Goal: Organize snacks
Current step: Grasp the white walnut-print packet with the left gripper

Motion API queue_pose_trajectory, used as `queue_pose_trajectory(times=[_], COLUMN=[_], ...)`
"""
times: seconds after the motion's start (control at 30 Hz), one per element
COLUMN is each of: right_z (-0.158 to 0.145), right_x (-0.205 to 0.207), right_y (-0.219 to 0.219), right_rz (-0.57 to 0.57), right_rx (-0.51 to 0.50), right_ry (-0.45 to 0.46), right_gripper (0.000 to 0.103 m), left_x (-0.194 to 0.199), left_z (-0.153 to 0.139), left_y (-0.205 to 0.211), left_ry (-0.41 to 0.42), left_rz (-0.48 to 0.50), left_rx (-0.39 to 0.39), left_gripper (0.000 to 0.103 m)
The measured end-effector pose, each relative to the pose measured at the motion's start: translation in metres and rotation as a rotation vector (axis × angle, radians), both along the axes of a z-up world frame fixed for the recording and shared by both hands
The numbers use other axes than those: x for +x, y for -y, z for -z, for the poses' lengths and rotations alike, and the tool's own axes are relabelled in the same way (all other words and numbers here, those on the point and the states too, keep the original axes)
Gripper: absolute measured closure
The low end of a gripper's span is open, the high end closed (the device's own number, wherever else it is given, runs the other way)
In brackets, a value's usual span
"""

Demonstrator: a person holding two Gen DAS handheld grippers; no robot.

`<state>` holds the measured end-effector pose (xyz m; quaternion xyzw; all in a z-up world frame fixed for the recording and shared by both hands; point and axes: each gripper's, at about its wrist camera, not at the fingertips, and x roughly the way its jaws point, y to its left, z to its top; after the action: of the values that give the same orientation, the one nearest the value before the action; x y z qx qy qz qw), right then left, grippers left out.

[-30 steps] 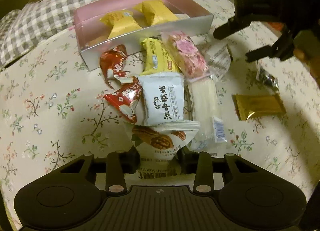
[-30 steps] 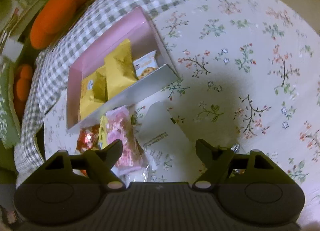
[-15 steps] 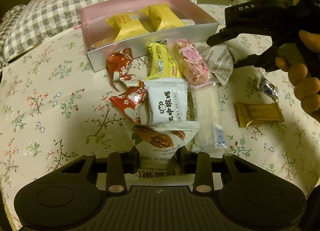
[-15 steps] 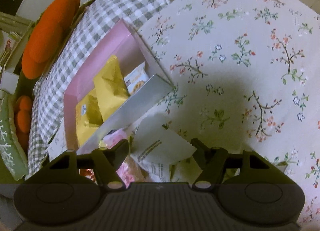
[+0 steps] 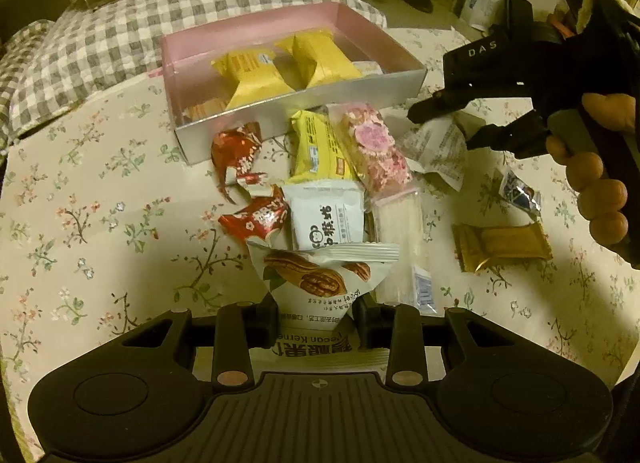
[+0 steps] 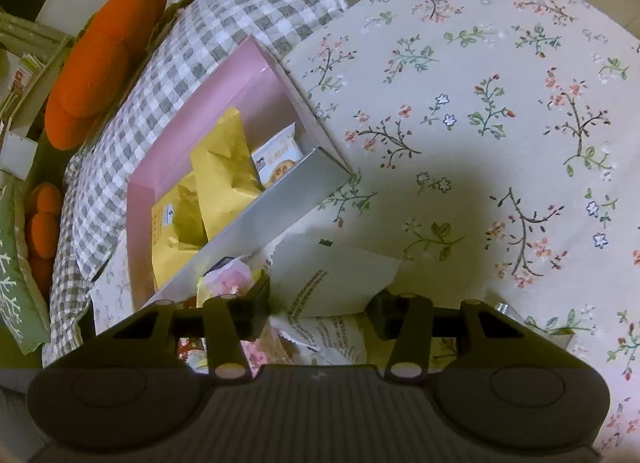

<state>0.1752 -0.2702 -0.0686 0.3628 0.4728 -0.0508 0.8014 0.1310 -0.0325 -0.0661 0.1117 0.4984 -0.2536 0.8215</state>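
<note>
**Snack box** (image 5: 280,111): pink inside, silver outside, lying toward the far edge of the tabletop (image 5: 80,203), partly against a grey checked cushion (image 5: 120,23). It holds two yellow packets (image 5: 256,75) and a small cookie packet (image 6: 278,159) at one end.

**Loose snacks:** heaped just in front of the box's near wall. These include two red wrappers (image 5: 256,219), a yellow bar (image 5: 316,151), a pink floral bar (image 5: 374,151), a white packet with black print (image 5: 326,219), and a clear long sleeve (image 5: 400,239). A gold packet (image 5: 504,245) and a small foil piece (image 5: 520,191) lie apart, toward the right edge.

**Left gripper** (image 5: 316,323): fingers clenched on the pecan packet (image 5: 320,283), which is gripped at its lower half at the near end of the heap.

**Right gripper** (image 5: 452,123): a hand (image 5: 596,179) holds it over the white printed wrapper (image 6: 336,283) beside the box's right corner. Its fingers have just been closing with the wrapper between them. Whether the pads already press on it cannot be told.

**Handling note (judgement):** the wrapper is thin and crinkled. The fingers should close fully on its middle rather than its serrated edge, then lift straight up before swinging over the near wall, so the pink bar just beside it is not dragged along. The free space by the cookie packet looks the best spot to set it.
</note>
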Motion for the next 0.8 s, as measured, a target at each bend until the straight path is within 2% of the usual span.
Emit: queue_pose_trajectory(times=[0.8], right_z=[-0.024], right_x=[-0.012], right_y=[-0.002], right_rz=[-0.036], right_rx=[-0.075], right_ry=[0.021], right_gripper=[0.058], left_x=[-0.005], left_z=[-0.021], left_y=[0.002], left_ry=[0.150], left_rz=[-0.036], left_rx=[0.050], left_gripper=[0.070])
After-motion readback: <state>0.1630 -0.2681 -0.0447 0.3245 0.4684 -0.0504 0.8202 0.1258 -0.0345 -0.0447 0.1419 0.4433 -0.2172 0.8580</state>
